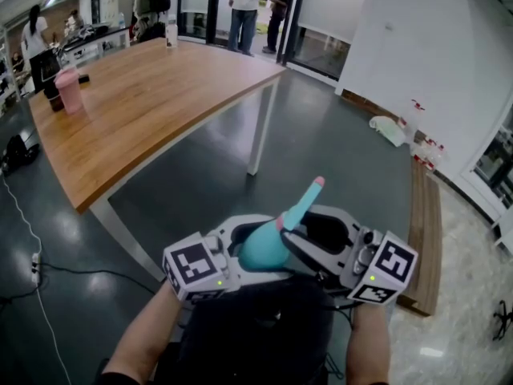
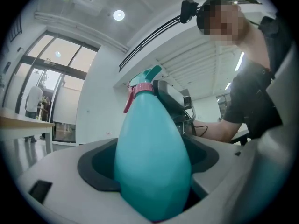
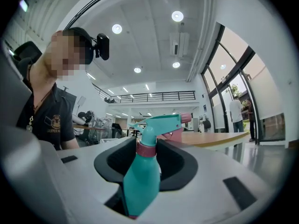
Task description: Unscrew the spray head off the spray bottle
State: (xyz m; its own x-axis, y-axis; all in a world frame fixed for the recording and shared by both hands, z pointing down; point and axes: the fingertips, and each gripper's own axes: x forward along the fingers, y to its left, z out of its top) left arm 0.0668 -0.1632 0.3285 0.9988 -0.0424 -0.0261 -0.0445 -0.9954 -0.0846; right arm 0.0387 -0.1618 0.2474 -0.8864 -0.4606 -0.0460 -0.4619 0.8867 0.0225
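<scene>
I hold a teal spray bottle (image 1: 263, 247) in the air close to my body, between the two grippers. Its spray head (image 1: 303, 203), with a pink nozzle tip, points up and to the right. My left gripper (image 1: 247, 253) is shut on the bottle's fat body (image 2: 152, 157), which fills the gap between its jaws. My right gripper (image 3: 145, 151) faces it, with its black pads against both sides of the pink collar (image 3: 145, 149) below the spray head (image 3: 161, 122). The bottle's base is hidden in the head view.
A long wooden table (image 1: 152, 95) stands ahead to the left on white legs (image 1: 260, 131), with a pink bottle (image 1: 69, 89) on it. People stand at the glass doors (image 1: 244, 6). A low wooden bench (image 1: 423, 231) runs along the right wall. A cable (image 1: 32, 263) lies on the dark floor.
</scene>
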